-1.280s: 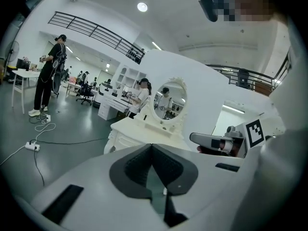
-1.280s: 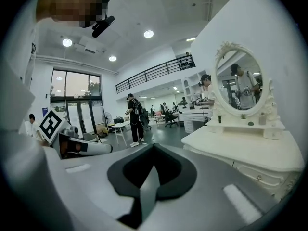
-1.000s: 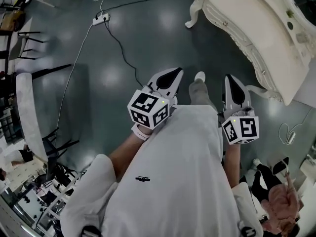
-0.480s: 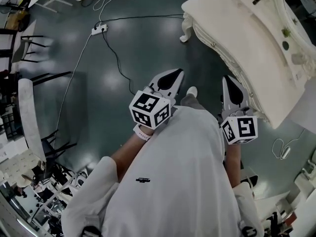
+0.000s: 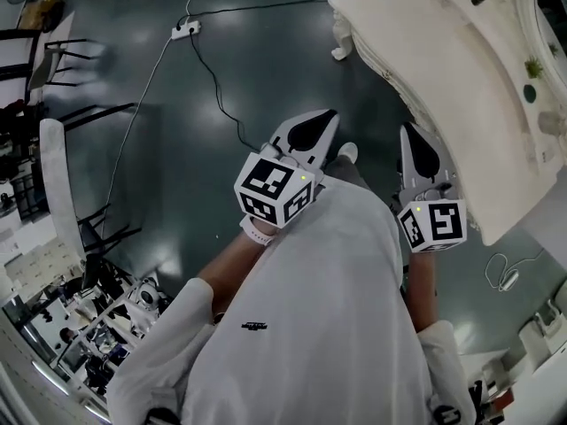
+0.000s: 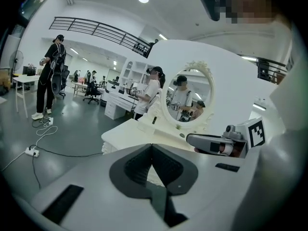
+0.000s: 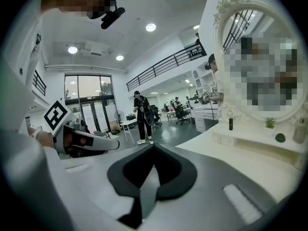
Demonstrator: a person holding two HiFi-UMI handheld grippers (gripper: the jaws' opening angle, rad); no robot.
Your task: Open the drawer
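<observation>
A white dressing table (image 5: 443,69) with carved edges and a curled leg (image 5: 341,41) fills the top right of the head view. No drawer front or handle shows from above. My left gripper (image 5: 330,115) is shut and empty, held over the dark floor short of the table. The right gripper (image 5: 409,129) is also shut and empty, close to the table's front edge. In the left gripper view the table (image 6: 126,137) and its oval mirror (image 6: 187,100) lie ahead of the shut left gripper (image 6: 151,146). The right gripper view has the tabletop (image 7: 231,146) beside the shut right gripper (image 7: 153,146).
A power strip (image 5: 184,31) and its black cable (image 5: 217,96) lie on the floor at the left. Dark chairs (image 5: 84,118) and cluttered desks stand along the left edge. Small bottles sit on the tabletop (image 7: 231,124). People (image 6: 50,76) stand far off.
The person has walked toward the dressing table, which now sits lower and nearer in the head view. Both grippers travelled along, still shut and side by side.
</observation>
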